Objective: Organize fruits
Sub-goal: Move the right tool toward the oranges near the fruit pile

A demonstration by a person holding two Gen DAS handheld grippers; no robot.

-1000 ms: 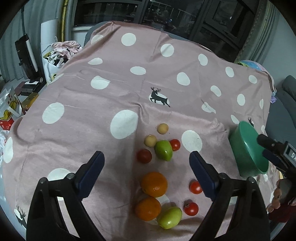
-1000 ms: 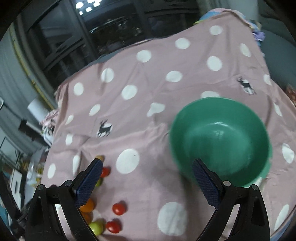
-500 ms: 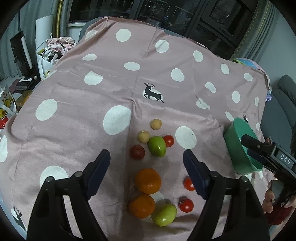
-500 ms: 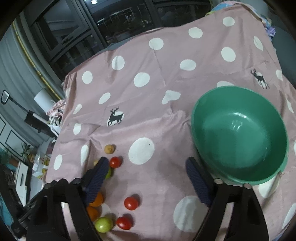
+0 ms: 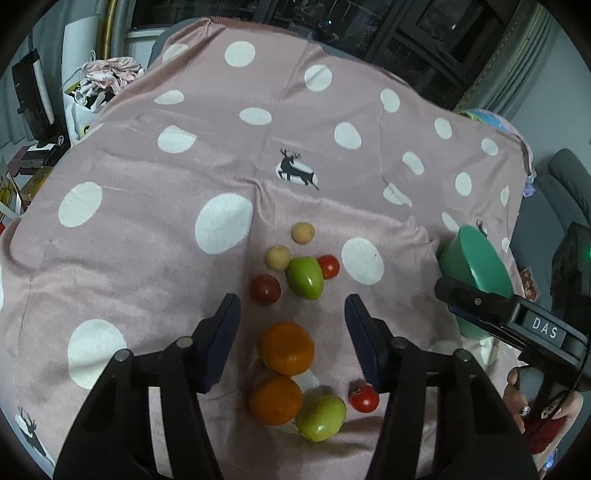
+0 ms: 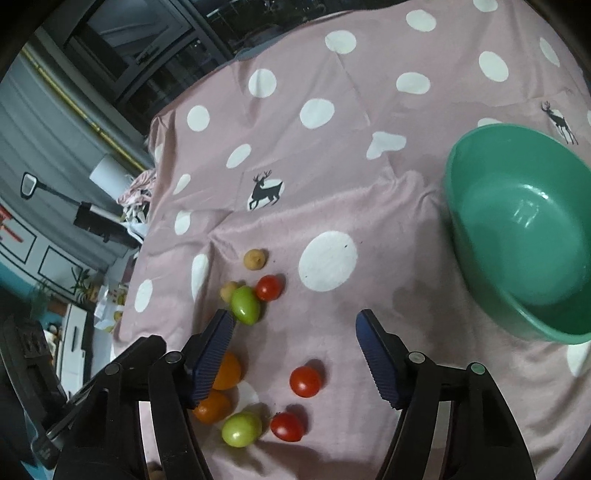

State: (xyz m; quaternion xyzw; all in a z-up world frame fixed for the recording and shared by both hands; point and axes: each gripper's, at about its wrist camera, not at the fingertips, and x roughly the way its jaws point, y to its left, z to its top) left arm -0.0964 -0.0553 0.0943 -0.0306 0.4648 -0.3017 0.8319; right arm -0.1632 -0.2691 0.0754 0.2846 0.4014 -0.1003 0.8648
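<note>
Loose fruit lies on a pink polka-dot cloth [image 5: 147, 258]: two oranges [image 5: 286, 348] [image 5: 275, 400], two green fruits [image 5: 306, 277] [image 5: 321, 417], several red tomatoes [image 5: 265, 289] [image 6: 305, 381] and two small tan fruits [image 5: 303, 232]. An empty green bowl [image 6: 524, 236] stands to the right, its side showing in the left wrist view [image 5: 476, 273]. My left gripper [image 5: 291, 317] is open and empty above the near orange. My right gripper [image 6: 295, 334] is open and empty above the cloth, left of the bowl, between a green fruit [image 6: 245, 305] and a tomato.
The cloth-covered table drops off at its left edge, with clutter, bags and boxes [image 5: 92, 85] on the floor beyond. Dark windows [image 5: 369, 22] line the far side. A grey sofa [image 5: 569, 184] sits to the right. The right gripper's body [image 5: 517, 321] shows beside the bowl.
Both grippers have narrowed their opening somewhat. The left has come closer over the oranges. The right has swung left from the bowl toward the fruit.
</note>
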